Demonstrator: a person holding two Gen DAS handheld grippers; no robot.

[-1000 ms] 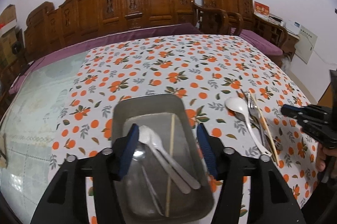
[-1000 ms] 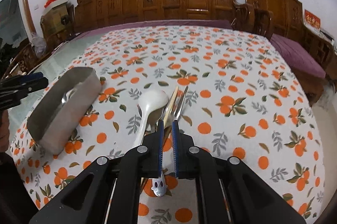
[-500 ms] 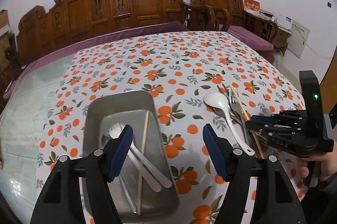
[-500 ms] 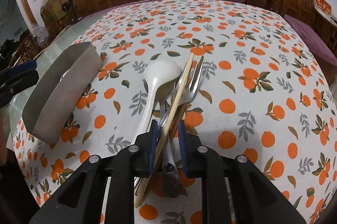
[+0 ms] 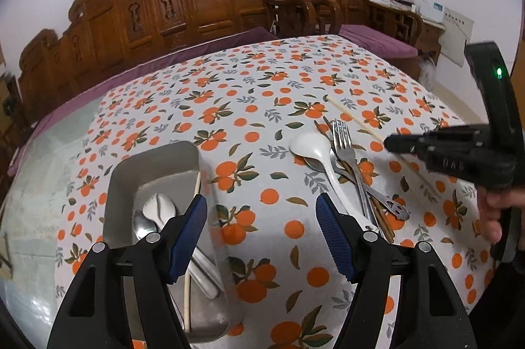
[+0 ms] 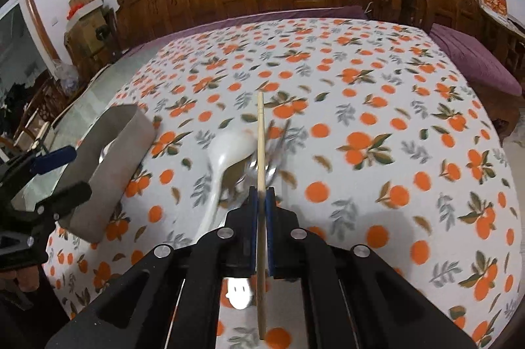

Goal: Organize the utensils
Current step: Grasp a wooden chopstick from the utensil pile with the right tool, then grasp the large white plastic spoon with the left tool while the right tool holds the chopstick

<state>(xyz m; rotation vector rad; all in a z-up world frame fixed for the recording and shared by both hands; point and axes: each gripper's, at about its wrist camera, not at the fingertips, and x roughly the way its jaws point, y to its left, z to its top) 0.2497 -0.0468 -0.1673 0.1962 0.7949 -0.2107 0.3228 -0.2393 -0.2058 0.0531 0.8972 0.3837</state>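
Observation:
A metal tray [image 5: 154, 162] at the table's left holds spoons and a light chopstick [image 5: 196, 188]; it also shows in the right wrist view [image 6: 111, 162]. A pile lies to its right: a white spoon [image 5: 315, 149], a fork [image 5: 344, 142], metal spoons and dark chopsticks. My left gripper [image 5: 261, 232] is open and empty, above the cloth between tray and pile. My right gripper [image 6: 261, 201] is shut on a light wooden chopstick [image 6: 260, 132], lifted above the pile; the chopstick also shows in the left wrist view [image 5: 354, 119].
The table has an orange-print cloth [image 5: 256, 93]; a bare glass strip [image 5: 36, 201] runs along its left side. Carved wooden benches [image 5: 203, 8] with purple cushions stand behind and to the right of the table. Cardboard boxes [image 6: 88, 8] stand at far left.
My right gripper closed on the light chopstick and lifted it off the pile. My left gripper moved right, off the tray, towards the gap between tray and pile.

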